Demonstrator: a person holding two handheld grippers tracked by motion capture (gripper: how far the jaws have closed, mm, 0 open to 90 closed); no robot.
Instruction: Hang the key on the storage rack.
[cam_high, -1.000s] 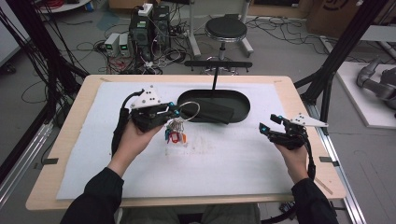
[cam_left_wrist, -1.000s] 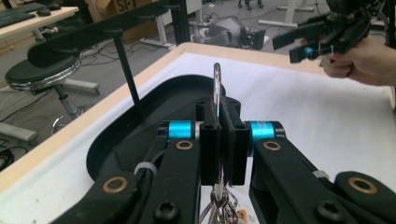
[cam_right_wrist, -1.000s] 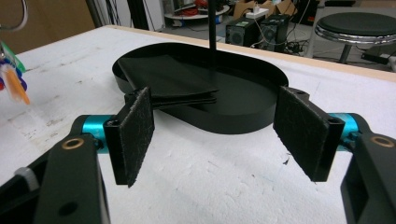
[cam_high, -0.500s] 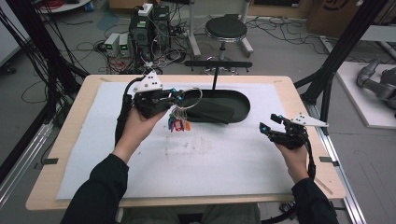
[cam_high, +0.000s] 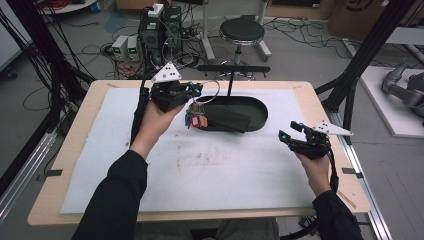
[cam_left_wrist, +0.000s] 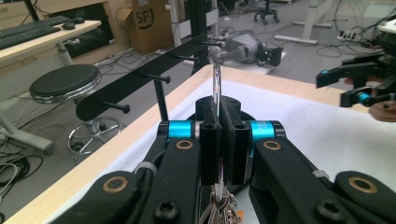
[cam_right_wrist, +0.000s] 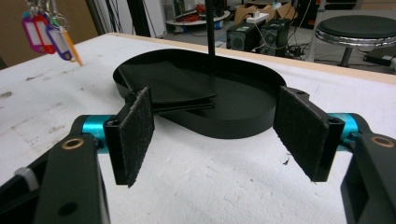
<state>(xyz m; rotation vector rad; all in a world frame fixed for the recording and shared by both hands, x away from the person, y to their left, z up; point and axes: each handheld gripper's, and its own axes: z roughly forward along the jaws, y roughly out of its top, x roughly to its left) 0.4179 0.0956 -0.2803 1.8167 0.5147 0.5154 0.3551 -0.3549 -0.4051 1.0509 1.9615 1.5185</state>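
Observation:
My left gripper (cam_high: 194, 94) is shut on a metal key ring (cam_high: 212, 90) and holds it in the air over the left end of a black oval base (cam_high: 257, 107). A bunch of keys with coloured tags (cam_high: 196, 120) hangs under the jaws. In the left gripper view the ring (cam_left_wrist: 216, 81) stands upright between the closed pads, just short of a black rack bar with pegs (cam_left_wrist: 140, 84). That rack (cam_high: 234, 68) rises on a thin post from the base. My right gripper (cam_high: 286, 134) rests open at the right of the table, its pads (cam_right_wrist: 135, 133) wide apart and bare.
A white foam mat (cam_high: 210, 165) covers the wooden table (cam_high: 65, 150). A folded black sheet (cam_high: 230, 119) lies inside the base. Behind the table stand a stool (cam_high: 242, 31), computer boxes (cam_high: 160, 30) and cables on the floor. A black frame post (cam_high: 370, 50) slants at the right.
My left gripper has risen and moved away from the person toward the rack, carrying the keys off the mat. The right gripper has stayed where it was.

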